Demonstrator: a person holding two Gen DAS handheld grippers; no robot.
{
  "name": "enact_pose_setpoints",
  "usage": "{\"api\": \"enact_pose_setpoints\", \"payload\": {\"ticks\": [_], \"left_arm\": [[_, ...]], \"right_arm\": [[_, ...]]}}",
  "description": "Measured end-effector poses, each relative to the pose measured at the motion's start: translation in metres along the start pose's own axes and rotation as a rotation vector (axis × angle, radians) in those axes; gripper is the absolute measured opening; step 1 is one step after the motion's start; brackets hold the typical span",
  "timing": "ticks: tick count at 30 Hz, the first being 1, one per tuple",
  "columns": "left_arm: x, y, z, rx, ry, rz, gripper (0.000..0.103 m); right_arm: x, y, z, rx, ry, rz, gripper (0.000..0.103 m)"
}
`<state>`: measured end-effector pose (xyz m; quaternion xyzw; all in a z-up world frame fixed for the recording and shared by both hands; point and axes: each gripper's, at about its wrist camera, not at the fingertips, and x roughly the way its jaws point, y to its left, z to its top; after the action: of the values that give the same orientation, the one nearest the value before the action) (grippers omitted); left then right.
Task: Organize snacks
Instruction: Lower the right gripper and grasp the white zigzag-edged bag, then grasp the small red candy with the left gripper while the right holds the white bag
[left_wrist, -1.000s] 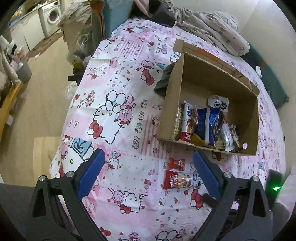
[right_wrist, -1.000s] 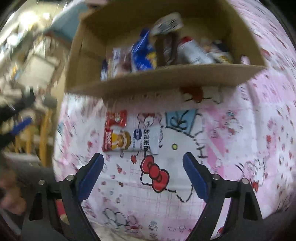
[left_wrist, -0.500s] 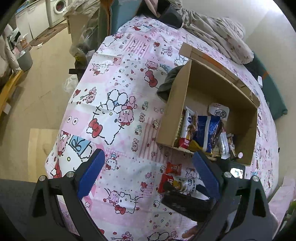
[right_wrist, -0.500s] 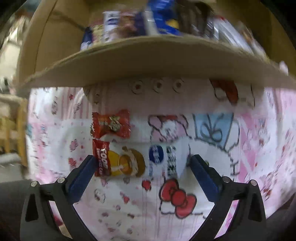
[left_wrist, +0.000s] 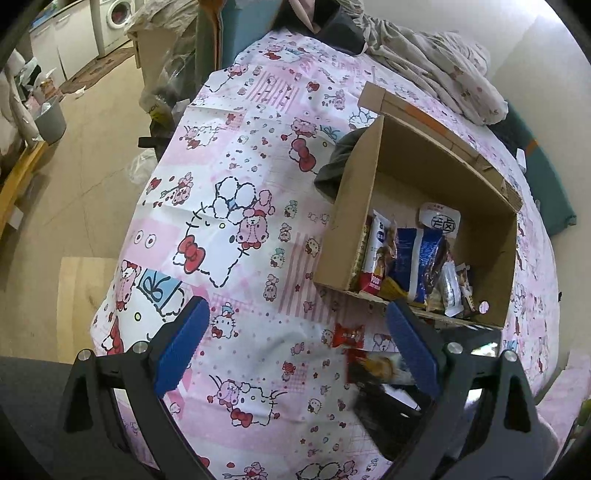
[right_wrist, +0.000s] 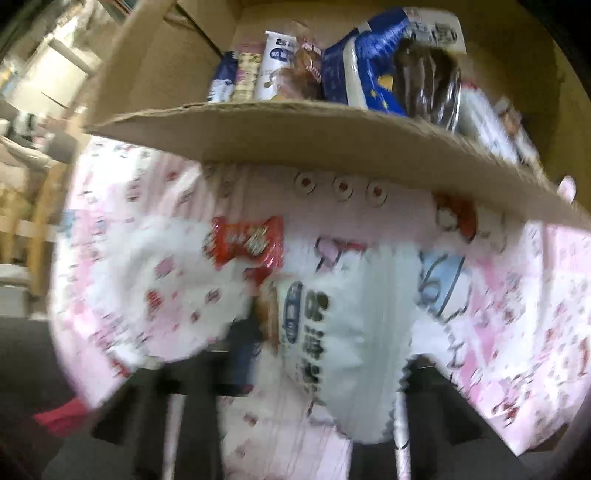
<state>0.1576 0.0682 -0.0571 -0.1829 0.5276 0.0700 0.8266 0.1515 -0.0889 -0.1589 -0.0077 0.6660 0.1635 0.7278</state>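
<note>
Now right jaws grip white snack packet (right_wrist: 332, 332) above pink tablecloth (left_wrist: 240, 184); left jaws released.

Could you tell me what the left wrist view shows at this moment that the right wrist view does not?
Only the left wrist view shows the open left gripper, the wider floor and the washing machine.

Only the right wrist view shows the white snack packet close up between the right gripper's fingers, though blur hides the grip.

Both show the cardboard box of snacks and the small red candy.
</note>
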Motion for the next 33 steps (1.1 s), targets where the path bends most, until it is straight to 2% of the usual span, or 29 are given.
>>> {"api": "enact_pose_setpoints", "payload": {"ticks": [2,6,11,14,17,20,22,25,30,32,33], "left_arm": [[0.002,0.000,-0.001,-0.002,0.004,-0.001,0.095],[0.005,-0.002,-0.002,0.010,0.007,0.009,0.095],[0.019,-0.007,-0.009,0.043,0.046,0.020,0.095],[0.030,-0.013,-0.017,0.067,0.078,0.022,0.095],[0.047,-0.029,-0.027,0.124,0.108,0.032,0.095],[0.070,-0.049,-0.040,0.219,0.117,0.086,0.094],[0.085,-0.063,-0.047,0.275,0.127,0.079,0.085],[0.103,-0.081,-0.056,0.339,0.134,0.077,0.081],[0.129,-0.092,-0.065,0.347,0.157,0.094,0.068],[0.134,-0.094,-0.067,0.354,0.160,0.104,0.061],[0.134,-0.094,-0.068,0.361,0.152,0.114,0.054]], "right_arm": [[-0.011,-0.009,-0.008,0.013,-0.017,0.068,0.017],[-0.036,-0.023,-0.025,0.012,-0.049,0.126,0.015],[-0.073,-0.043,-0.045,0.018,-0.128,0.183,0.015],[-0.089,-0.064,-0.043,0.026,-0.175,0.196,0.015],[-0.096,-0.074,-0.042,0.050,-0.205,0.204,0.015],[-0.096,-0.089,-0.042,0.106,-0.206,0.235,0.015],[-0.100,-0.093,-0.043,0.112,-0.215,0.235,0.015],[-0.099,-0.103,-0.043,0.139,-0.224,0.247,0.015],[-0.100,-0.116,-0.043,0.188,-0.229,0.264,0.015],[-0.100,-0.117,-0.042,0.194,-0.233,0.270,0.015],[-0.098,-0.116,-0.040,0.195,-0.234,0.271,0.015]]}}
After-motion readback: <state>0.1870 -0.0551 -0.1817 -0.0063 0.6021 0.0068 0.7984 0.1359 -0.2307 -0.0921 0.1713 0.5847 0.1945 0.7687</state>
